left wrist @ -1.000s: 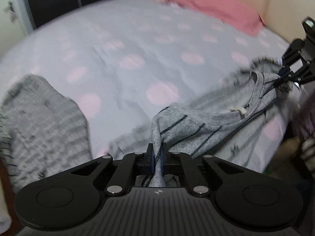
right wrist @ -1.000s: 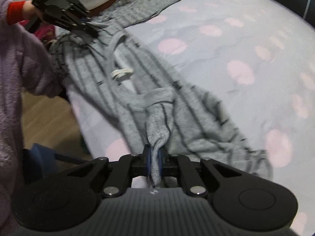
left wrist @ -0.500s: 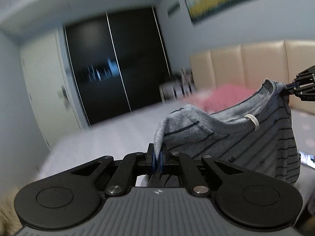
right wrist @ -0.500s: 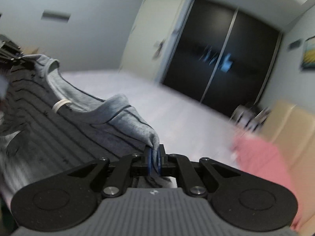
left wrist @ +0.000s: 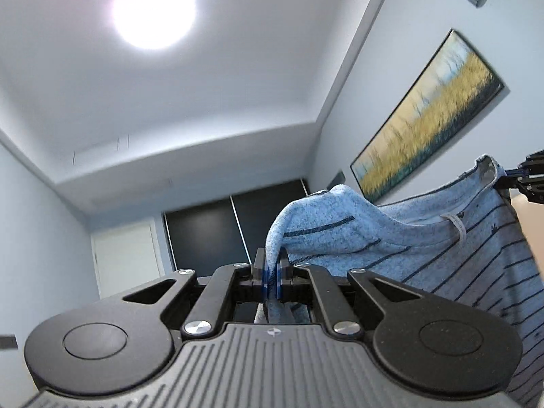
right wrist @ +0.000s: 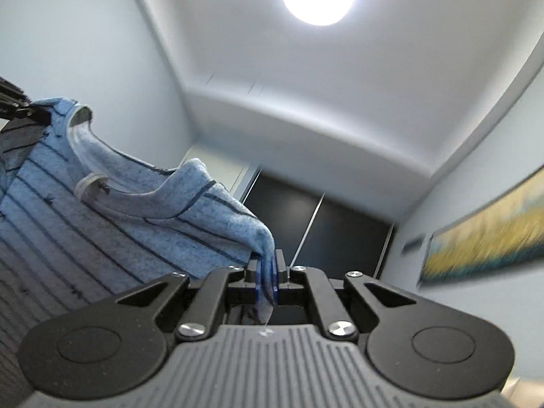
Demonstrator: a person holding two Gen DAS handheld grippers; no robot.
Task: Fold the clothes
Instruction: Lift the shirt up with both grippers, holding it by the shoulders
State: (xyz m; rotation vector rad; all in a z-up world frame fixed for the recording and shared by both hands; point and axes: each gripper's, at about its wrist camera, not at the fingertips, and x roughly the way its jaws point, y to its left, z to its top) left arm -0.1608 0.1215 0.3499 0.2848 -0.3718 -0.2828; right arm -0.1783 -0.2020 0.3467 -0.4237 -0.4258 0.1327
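The left tool [left wrist: 272,277] is clamped tight on a pinch of the striped grey-blue shirt [left wrist: 425,234], the cloth bunched between its blue pads and rising in a hump just above them. From there the shirt stretches away to the right, its neckline and a small white hanger loop [left wrist: 455,226] facing the camera, thin dark stripes running across the body, which hangs down along the right edge of the view. At the far end of the neckline the right tool [left wrist: 525,180] shows at the picture's right edge, its tip against the shirt's other shoulder.

The right wrist view gives the mirror of this: the right tool [right wrist: 267,280] is closed hard on a fold of the shirt [right wrist: 112,217], a thin tongue of fabric poking down behind the pads, and the garment runs off to the left where the left tool [right wrist: 20,110] meets it at the upper left edge. The shirt is thus held up in the air between the two tools, spread by its shoulders, collar uppermost (no bed or floor shows in either view).

Both cameras point upward at the room: a white ceiling with a round bright lamp [left wrist: 154,8], pale walls, dark sliding wardrobe doors [left wrist: 238,227], a white door [left wrist: 127,258] beside them, and a long framed picture of yellow grasses [left wrist: 431,115] on the wall, somewhat blurred.
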